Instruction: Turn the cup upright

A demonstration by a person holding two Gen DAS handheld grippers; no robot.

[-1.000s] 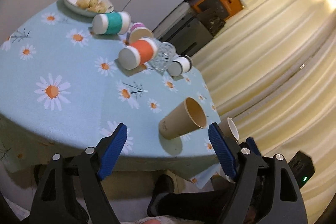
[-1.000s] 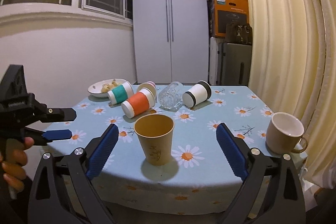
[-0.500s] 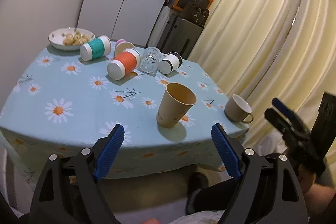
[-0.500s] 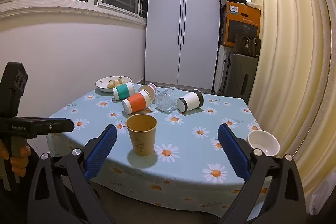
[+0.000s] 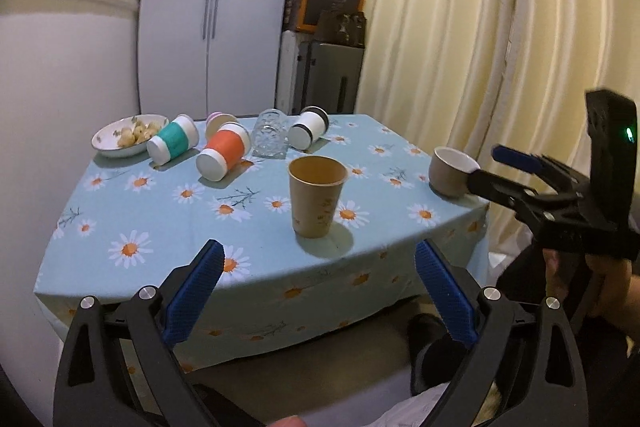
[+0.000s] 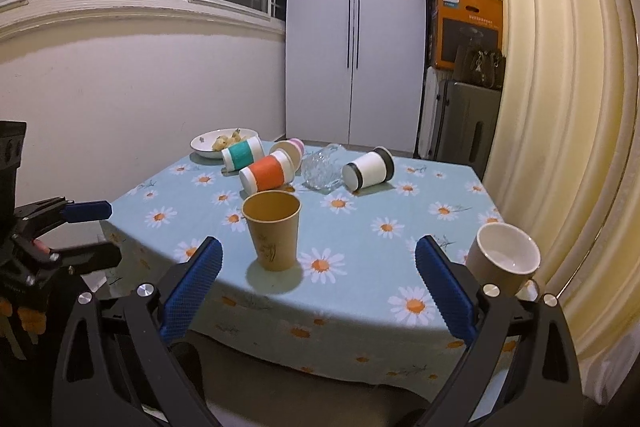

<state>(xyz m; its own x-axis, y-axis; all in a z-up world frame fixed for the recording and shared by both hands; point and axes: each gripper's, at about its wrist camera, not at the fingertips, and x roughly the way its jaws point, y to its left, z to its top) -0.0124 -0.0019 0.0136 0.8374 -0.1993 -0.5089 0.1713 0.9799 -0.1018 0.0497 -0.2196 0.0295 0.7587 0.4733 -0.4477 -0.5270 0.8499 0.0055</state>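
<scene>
- Room: a table point(image 5: 132, 211) under a light blue daisy cloth stands before a white cupboard point(image 6: 352, 27), with cream curtains point(image 6: 560, 107) along the right side.
- Task item: the brown paper cup point(image 5: 317, 195) stands upright, mouth up, near the front edge of the table and apart from everything else.
- Far end of the table: a teal-banded cup point(image 5: 173, 137), an orange-banded cup point(image 5: 223, 151), a clear glass point(image 5: 272, 139) and a black-banded white cup point(image 5: 309, 128) all lie on their sides, close together. A pink-rimmed cup point(image 6: 289, 151) lies behind the orange one.
- A bowl of food point(image 5: 126, 140) sits just beside the teal-banded cup, at the far left corner.
- A beige mug point(image 6: 502, 261) stands upright at the right front corner, well apart from the paper cup.
- My left gripper point(image 5: 318, 285): blue fingers spread wide, nothing between them, held short of the table edge.
- My right gripper point(image 6: 318, 285): likewise spread and empty, off the table, with the paper cup in line between its fingers but not touched.
</scene>
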